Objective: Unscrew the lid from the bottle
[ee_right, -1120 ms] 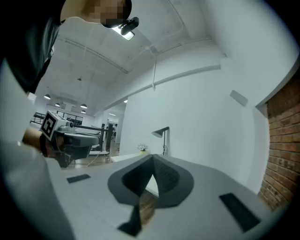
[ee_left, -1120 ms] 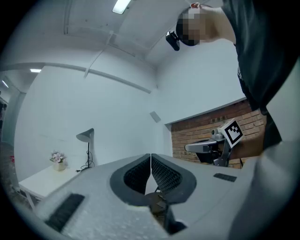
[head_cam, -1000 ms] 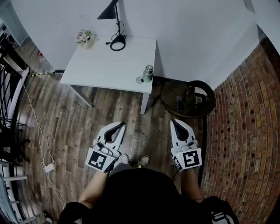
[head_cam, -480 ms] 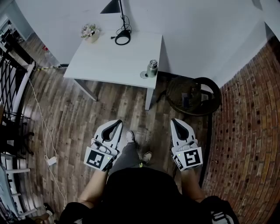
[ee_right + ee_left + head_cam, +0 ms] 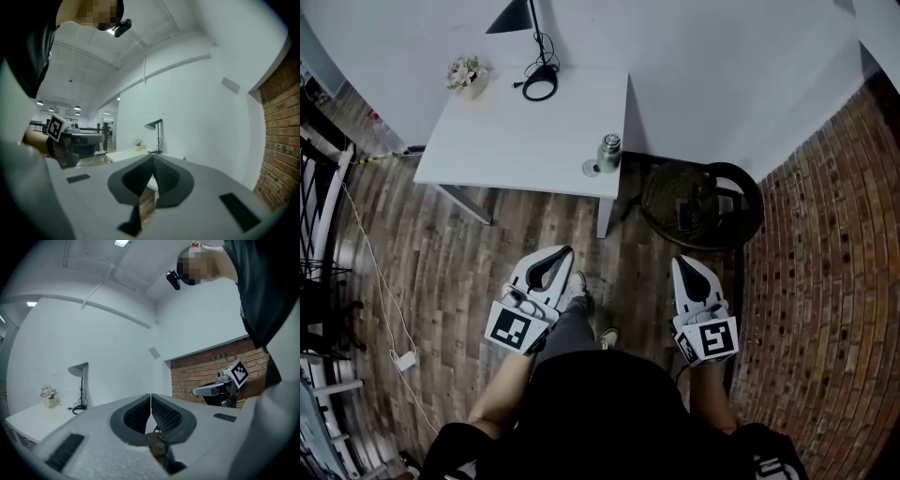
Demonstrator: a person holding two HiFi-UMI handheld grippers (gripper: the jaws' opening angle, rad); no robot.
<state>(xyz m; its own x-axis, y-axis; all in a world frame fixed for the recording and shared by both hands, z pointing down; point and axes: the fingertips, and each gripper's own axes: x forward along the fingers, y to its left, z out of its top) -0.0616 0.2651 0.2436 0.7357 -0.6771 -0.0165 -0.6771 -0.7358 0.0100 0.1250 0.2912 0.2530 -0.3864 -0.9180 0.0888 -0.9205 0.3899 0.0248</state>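
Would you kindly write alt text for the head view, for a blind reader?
A person on a wooden plank floor holds the left gripper and right gripper, both white and shut, short of a white table bearing a metal bottle.

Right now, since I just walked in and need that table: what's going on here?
A person stands on the wooden floor, short of the white table, holding the left gripper and right gripper low. Both have their fingers shut on nothing. The metal bottle stands untouched near the table's near right corner.
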